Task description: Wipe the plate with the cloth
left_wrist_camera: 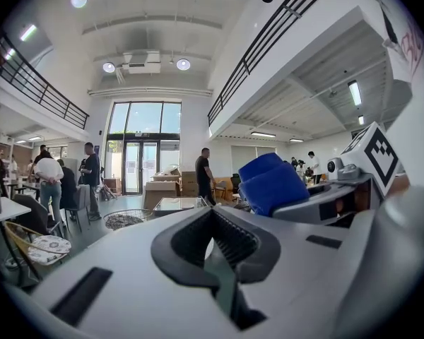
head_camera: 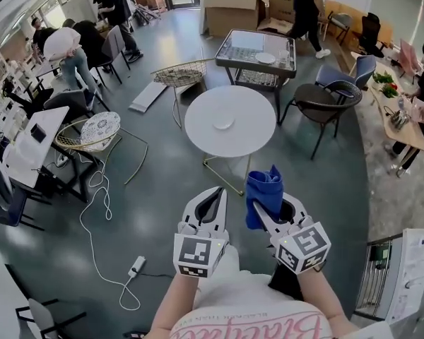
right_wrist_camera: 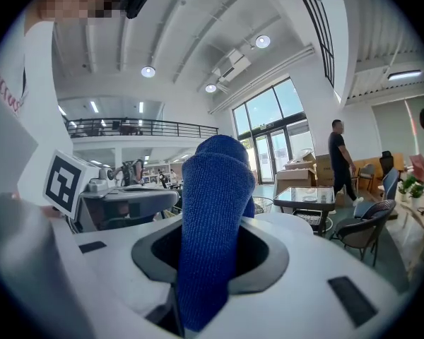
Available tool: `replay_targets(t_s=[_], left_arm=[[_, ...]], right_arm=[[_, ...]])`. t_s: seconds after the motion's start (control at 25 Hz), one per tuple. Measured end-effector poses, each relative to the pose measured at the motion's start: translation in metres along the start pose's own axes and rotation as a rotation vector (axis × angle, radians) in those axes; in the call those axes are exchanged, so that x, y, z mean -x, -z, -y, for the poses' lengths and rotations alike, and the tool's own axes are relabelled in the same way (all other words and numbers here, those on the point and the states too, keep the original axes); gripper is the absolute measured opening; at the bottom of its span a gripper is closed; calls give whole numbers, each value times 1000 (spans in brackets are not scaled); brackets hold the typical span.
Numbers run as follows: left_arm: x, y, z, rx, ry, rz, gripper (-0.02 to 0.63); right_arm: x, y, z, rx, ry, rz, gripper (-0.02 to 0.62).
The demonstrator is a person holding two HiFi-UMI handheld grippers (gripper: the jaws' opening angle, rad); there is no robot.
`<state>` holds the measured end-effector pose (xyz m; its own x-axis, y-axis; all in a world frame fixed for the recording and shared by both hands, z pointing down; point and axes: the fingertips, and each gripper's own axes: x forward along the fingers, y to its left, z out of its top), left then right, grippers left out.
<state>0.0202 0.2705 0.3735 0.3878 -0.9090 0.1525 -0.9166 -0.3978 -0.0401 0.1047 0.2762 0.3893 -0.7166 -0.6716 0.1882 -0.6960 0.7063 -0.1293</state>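
Observation:
A small white plate [head_camera: 223, 123] lies on the round white table [head_camera: 230, 121] ahead of me. My right gripper [head_camera: 267, 205] is shut on a folded blue cloth [head_camera: 263, 195], which stands up between its jaws [right_wrist_camera: 213, 217]. My left gripper [head_camera: 210, 205] is shut with nothing in it, side by side with the right one. Both are held near my body, well short of the table. In the left gripper view the blue cloth [left_wrist_camera: 272, 182] shows at the right, beside the right gripper.
Dark chairs [head_camera: 324, 104] stand right of the round table, a glass-topped table [head_camera: 256, 52] behind it. A wire basket stand [head_camera: 180, 73] and a patterned plate on a wire stand [head_camera: 99, 129] sit at the left. A white cable with a power strip [head_camera: 136, 265] runs across the floor.

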Motion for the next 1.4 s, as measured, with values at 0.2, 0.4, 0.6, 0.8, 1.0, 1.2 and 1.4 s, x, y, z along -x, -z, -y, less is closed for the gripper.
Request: replay_targets(t_s=[0.2,0.4,0.6,0.8,1.0,1.2,1.4], left_arm=[[-41,0,-50,0,-1,-4,6],[-85,-2,-92,3,-1,-9,6],[-116,-3,-131,8,24,-9,6],[-145,6,-156,24,59,-24,6],[-178,10,-176,48,68,-38,6],[-207,13,-191,66,61,-48,6],[-246,20,-209,48,37,-90,6]], right_arm=[[-60,-13,19,13,-4,-5,146],[-112,-23,43,13,6,-17,146],[-156,-32,62,15,50,-28,146],[-187,-32,78,16,82,-53,146],[-207,-34,101,15,104,-77,146],[-230,-38,128,-1,102,-90,146],[-265,-43,162,-10,80,-102,146]])
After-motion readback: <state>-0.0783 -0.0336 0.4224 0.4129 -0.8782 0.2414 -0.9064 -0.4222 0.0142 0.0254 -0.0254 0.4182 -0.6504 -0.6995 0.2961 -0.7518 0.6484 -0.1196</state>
